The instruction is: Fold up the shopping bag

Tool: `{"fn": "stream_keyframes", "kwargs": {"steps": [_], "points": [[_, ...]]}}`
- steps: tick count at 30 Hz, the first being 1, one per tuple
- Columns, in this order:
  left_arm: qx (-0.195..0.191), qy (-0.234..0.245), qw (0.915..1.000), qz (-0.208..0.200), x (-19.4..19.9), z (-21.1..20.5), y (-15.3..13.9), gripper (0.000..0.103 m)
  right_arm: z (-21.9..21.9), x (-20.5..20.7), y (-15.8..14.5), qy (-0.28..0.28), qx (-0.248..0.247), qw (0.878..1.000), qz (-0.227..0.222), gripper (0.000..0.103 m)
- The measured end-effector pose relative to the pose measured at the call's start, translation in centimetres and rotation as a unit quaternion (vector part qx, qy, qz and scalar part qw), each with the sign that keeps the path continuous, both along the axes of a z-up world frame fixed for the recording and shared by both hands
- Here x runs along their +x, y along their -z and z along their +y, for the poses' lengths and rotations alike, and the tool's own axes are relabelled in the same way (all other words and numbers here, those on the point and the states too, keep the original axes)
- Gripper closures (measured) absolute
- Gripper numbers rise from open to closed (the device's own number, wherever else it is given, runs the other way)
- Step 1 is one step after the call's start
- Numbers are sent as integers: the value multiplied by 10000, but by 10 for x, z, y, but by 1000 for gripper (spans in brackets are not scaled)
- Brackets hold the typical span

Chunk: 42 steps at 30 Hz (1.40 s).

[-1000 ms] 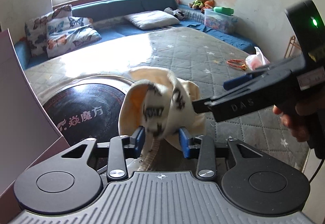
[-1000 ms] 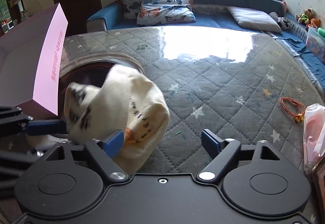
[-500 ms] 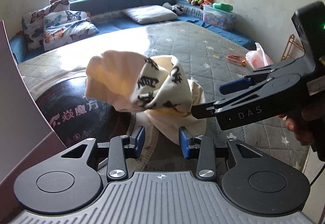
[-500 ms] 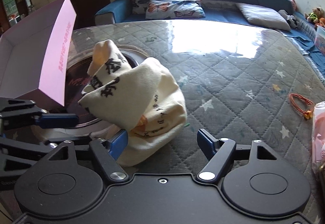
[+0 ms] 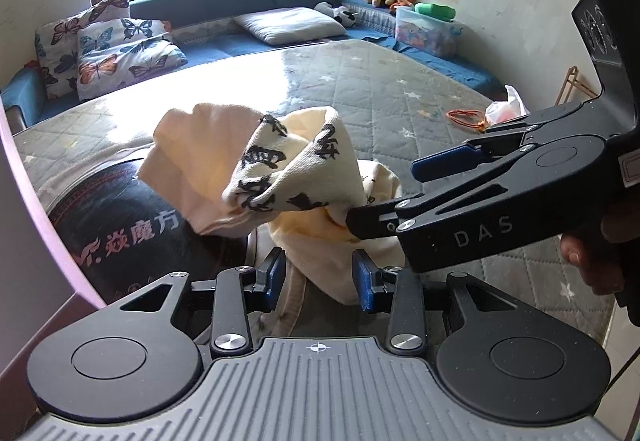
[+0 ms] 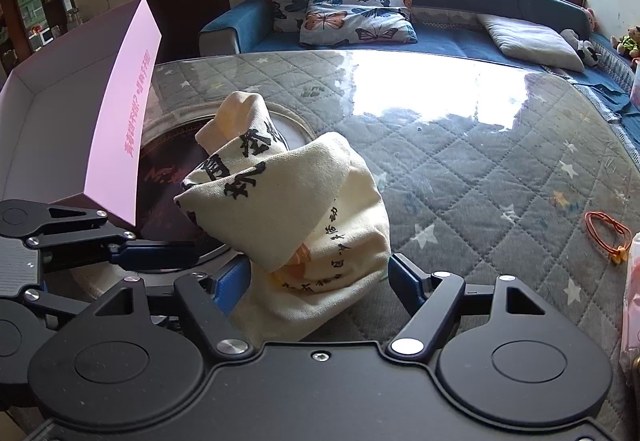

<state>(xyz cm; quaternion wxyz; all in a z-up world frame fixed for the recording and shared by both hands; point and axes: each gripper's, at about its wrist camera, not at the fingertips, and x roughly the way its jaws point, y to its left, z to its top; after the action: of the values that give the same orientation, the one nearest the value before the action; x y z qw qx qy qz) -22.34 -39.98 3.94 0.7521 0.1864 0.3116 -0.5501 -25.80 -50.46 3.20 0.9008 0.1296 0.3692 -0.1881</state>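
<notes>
Right hand-held gripper (image 6: 316, 281) straddles shopping bag (image 6: 304, 217).

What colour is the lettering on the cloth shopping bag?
Black characters on the cream canvas shopping bag, clearest in the right wrist view.

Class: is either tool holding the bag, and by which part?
Neither seems clamped. The bag hangs by its folded-over edge on one finger of the open right tool; the left tool stands open around its lower cloth.

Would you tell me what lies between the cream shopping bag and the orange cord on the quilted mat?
Nothing: in the right wrist view, only bare quilted mat runs from the shopping bag to the orange cord.
</notes>
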Motion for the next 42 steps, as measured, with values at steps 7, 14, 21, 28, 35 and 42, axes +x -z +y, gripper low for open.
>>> {"fn": "stream_keyframes", "kwargs": {"steps": [7,14,21,28,35,42], "points": [[55,253,9997,-15,1,-14,8,65,-11,2,-5,85,-8,10000,-50,25],[31,723,9973,-114,-6,-26,7,62,-20,6,-9,149,25,9998,-98,25],[-10,885,9961,53,1,-44,14,53,-32,12,-13,216,53,9997,-139,24],[15,1196,9928,-39,-4,-54,19,46,-40,17,-14,288,-31,9995,-99,24],[29,1468,9880,-469,-21,-62,23,33,-46,21,-14,301,-7,9995,-69,24],[198,1546,9846,-791,-31,-76,33,35,-47,24,-16,273,0,9996,-74,24]]}}
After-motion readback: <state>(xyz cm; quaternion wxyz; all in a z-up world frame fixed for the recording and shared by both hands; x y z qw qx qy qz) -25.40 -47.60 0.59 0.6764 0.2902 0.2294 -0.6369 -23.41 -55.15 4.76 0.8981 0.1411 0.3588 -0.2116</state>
